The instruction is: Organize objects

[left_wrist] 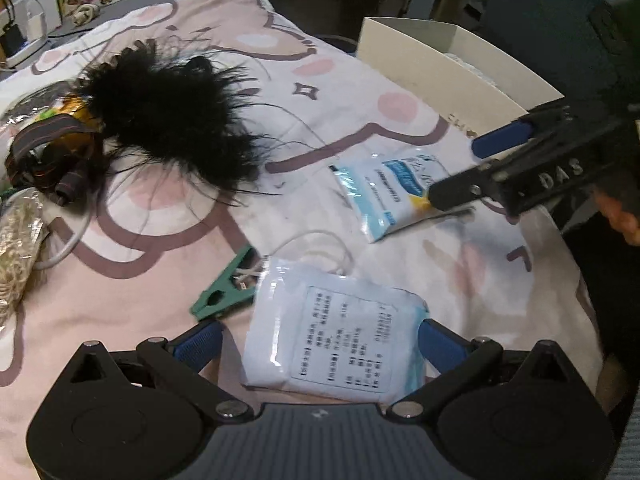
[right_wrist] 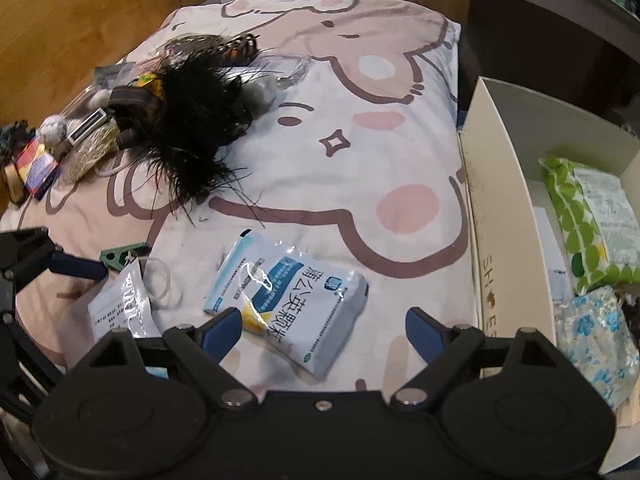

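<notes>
Our left gripper [left_wrist: 320, 340] straddles a white printed sachet [left_wrist: 336, 344] on the cartoon bedspread [right_wrist: 360, 152], fingers spread, not pressing. Our right gripper [right_wrist: 324, 332], released, hovers over the blue-and-white sachet [right_wrist: 288, 300] beside the white box [right_wrist: 496, 184].

Cartoon-print bed cover [right_wrist: 400, 128] under black feather piece [right_wrist: 192, 128], two sachets, green clip [right_wrist: 124, 257], white box [right_wrist: 496, 184].
</notes>
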`<state>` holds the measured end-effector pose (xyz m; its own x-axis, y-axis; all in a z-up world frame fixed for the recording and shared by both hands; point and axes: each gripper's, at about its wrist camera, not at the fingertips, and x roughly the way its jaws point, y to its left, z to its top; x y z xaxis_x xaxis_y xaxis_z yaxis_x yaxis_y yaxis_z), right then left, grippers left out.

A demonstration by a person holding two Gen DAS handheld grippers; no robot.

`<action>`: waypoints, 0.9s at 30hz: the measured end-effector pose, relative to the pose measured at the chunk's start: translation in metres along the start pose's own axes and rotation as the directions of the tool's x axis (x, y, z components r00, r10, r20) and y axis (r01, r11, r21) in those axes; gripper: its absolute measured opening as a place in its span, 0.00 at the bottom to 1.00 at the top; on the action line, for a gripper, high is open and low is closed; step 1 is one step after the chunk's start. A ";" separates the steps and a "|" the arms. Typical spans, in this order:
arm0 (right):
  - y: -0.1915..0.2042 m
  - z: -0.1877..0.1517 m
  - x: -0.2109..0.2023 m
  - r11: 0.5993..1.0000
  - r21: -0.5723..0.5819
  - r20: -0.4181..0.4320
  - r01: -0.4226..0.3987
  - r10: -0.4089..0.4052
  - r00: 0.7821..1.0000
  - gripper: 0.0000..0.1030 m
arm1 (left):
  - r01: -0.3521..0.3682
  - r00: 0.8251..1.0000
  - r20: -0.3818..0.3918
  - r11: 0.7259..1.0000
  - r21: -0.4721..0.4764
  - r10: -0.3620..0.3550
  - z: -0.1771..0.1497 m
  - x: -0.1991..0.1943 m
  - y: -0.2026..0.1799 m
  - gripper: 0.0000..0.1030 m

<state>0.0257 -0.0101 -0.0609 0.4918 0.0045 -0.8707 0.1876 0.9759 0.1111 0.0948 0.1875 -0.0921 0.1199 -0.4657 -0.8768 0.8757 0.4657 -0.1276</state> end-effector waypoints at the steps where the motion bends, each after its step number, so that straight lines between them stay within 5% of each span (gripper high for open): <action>1: -0.003 0.001 0.001 0.999 0.031 0.001 -0.013 0.013 1.000 0.87 | 0.025 1.000 -0.005 1.000 0.004 -0.025 0.000 -0.001 -0.002 1.00; 5: -0.013 0.001 0.002 0.989 0.139 0.005 -0.046 0.046 0.999 0.92 | 0.092 0.995 -0.054 0.994 0.060 -0.089 -0.005 -0.003 -0.015 1.00; 10: -0.009 0.000 0.003 0.987 0.155 0.014 -0.044 0.043 0.999 0.95 | 0.094 0.992 -0.092 0.988 0.126 -0.083 -0.008 -0.002 -0.031 1.00; 15: 0.008 -0.003 0.008 1.000 0.025 -0.032 -0.015 0.016 0.999 0.95 | 0.021 0.995 -0.095 0.990 0.140 -0.008 -0.008 0.001 -0.038 1.00; 21: 0.020 -0.012 0.020 0.979 -0.151 -0.129 0.140 -0.160 0.979 0.96 | -0.089 0.990 -0.090 0.982 0.164 0.105 -0.004 0.011 -0.055 1.00; 27: 0.017 -0.011 0.021 0.974 -0.155 -0.125 0.163 -0.183 0.975 0.98 | -0.138 0.985 -0.091 0.988 0.068 0.144 0.003 0.013 -0.043 1.00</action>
<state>0.0295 0.0086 -0.0824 0.3395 -0.1469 -0.9291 0.1315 0.9854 -0.1078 0.0601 0.1588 -0.0968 0.2017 -0.3236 -0.9244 0.8804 0.4736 0.0263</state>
